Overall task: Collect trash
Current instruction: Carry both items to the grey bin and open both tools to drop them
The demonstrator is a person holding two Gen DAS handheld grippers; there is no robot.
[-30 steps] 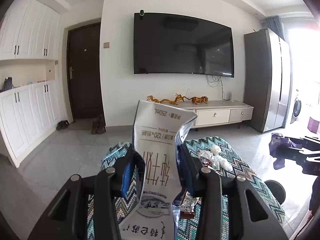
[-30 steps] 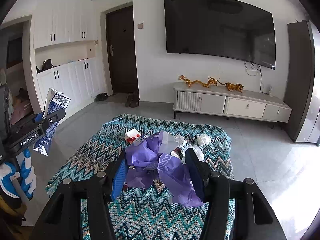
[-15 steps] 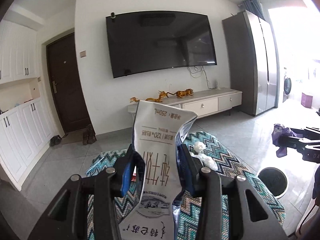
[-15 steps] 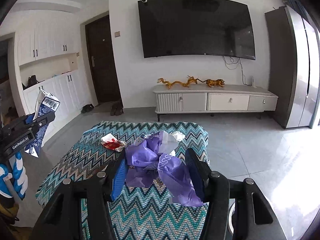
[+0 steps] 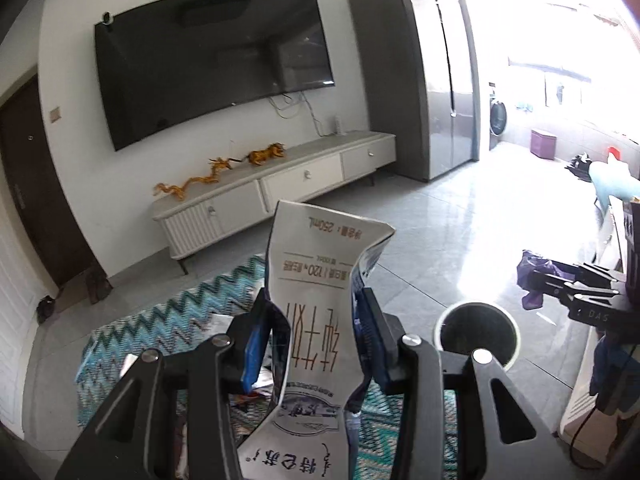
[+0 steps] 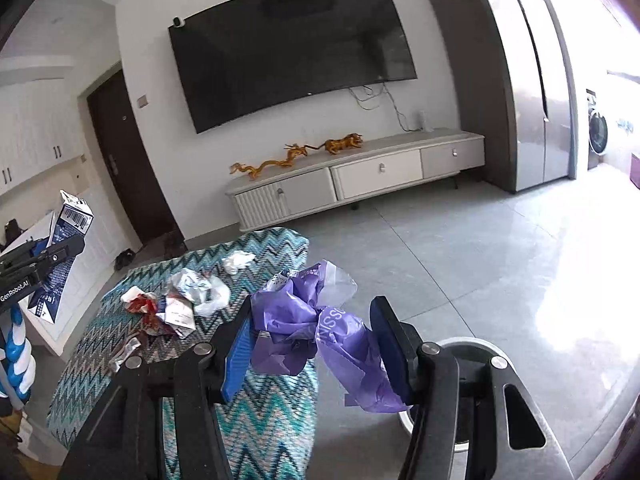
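Note:
My left gripper (image 5: 316,320) is shut on a crushed white milk carton (image 5: 320,272) that stands up between its blue pads. To its right on the floor is a round bin (image 5: 478,332) with a white rim and a dark inside. My right gripper (image 6: 312,332) is shut on a crumpled purple plastic bag (image 6: 320,328); the bin's rim (image 6: 472,344) shows just behind its right finger. In the right wrist view the left gripper (image 6: 44,256) and the carton (image 6: 64,240) are at the far left. The left wrist view shows the right gripper (image 5: 560,284) with the purple bag (image 5: 532,276) at the right.
A low table under a zigzag cloth (image 6: 248,420) carries several wrappers (image 6: 176,308), a clear bag (image 6: 212,296) and a tissue (image 6: 238,260). A TV cabinet (image 6: 360,180) lines the far wall and a tall fridge (image 6: 520,100) stands to the right. Grey tiled floor (image 6: 460,264) lies between them.
Both views have swung to the right and tilted: the table has slid left and the bin has come into view. Both grips are unchanged.

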